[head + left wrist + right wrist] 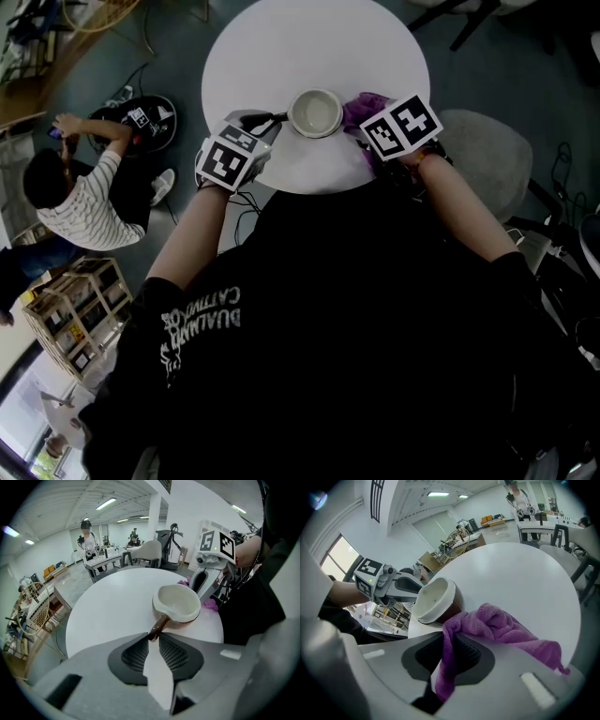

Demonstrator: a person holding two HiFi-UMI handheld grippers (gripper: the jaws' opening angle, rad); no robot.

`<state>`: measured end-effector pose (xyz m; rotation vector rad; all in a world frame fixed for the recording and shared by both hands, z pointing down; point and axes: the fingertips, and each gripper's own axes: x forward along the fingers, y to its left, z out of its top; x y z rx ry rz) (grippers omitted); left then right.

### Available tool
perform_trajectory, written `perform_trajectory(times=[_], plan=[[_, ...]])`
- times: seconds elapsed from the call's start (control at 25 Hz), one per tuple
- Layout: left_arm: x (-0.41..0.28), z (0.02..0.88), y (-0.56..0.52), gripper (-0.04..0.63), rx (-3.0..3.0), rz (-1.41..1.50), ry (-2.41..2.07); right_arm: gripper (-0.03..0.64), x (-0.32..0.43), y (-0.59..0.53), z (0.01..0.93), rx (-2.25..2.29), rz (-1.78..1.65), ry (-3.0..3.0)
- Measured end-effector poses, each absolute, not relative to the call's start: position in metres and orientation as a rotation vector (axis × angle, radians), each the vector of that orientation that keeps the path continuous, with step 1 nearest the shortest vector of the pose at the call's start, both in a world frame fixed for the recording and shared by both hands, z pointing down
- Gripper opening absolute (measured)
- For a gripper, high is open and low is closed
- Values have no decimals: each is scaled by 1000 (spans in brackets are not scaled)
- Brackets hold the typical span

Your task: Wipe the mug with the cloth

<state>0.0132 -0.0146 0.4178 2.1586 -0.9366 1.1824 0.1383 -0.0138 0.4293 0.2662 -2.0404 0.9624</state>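
White table (281, 47) with mug (316, 112) and cloth (361, 108)

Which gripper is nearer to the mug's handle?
Left. The left gripper is closed on the tip of the brown handle of the mug. The right gripper, clamping the purple cloth, sits at the mug's opposite side.

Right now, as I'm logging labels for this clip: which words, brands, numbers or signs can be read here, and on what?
White print on the black shirt: upside down and creased, too warped to read reliably.
Left marker cube and right marker cube: black-and-white square patterns only, no letters.
Mug and cloth: no print visible.
Background: nothing legible.
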Motion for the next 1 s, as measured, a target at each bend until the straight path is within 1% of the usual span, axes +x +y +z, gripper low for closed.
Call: perform_trajectory(times=[0.36, 0.52, 1.0], plan=[[12, 418, -16, 67, 2141, 1231, -913, 54, 132, -3, 433, 450, 1040, -2014], [8, 417, -13, 67, 2167, 1260, -854, 54, 125, 4, 430, 542, 1133, -2018], [6, 415, -9, 67, 2208, 1291, -788, 54, 115, 25, 429, 643, 1205, -2015]])
